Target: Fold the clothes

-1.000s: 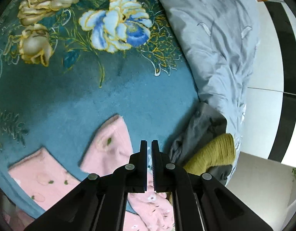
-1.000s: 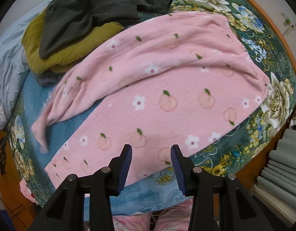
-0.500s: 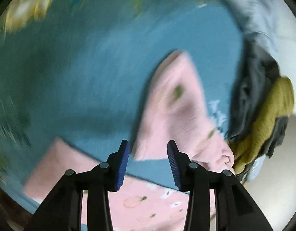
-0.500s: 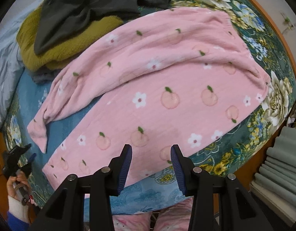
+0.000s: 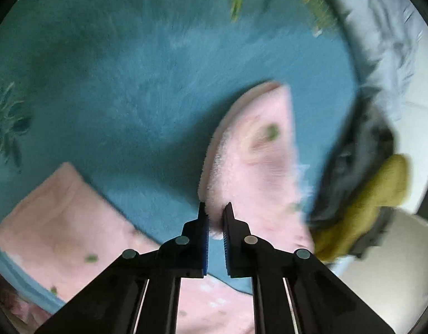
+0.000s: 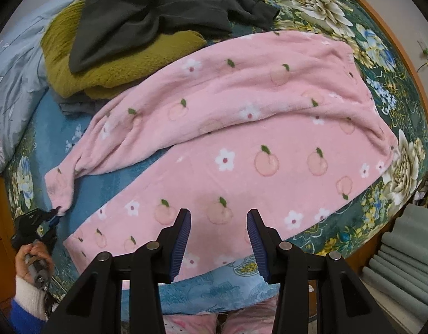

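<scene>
Pink fleece pyjama trousers (image 6: 241, 139) with peach and flower prints lie spread on the bed, legs pointing left. My left gripper (image 5: 215, 220) is at the cuff of the far leg (image 5: 255, 153); its jaws are closing, with the cuff's fluffy edge pinched between the pads. The right wrist view shows the same gripper (image 6: 53, 213) at that cuff, held by a hand (image 6: 32, 253). The near leg's end (image 5: 60, 222) lies flat to the left. My right gripper (image 6: 218, 231) hangs open above the near leg, nothing between its fingers.
An olive knit sweater (image 6: 116, 66) with a dark grey garment (image 6: 158, 8) on top is piled behind the trousers. A pale grey-blue duvet (image 6: 13, 69) lies at the far left. The teal floral blanket (image 6: 381, 55) covers the bed. Grey-green folded pieces (image 6: 403, 264) sit off the bed's right edge.
My left gripper dropped toward the far leg's cuff, opened wide, then closed onto its edge. The right gripper drifted slightly and stayed open.
</scene>
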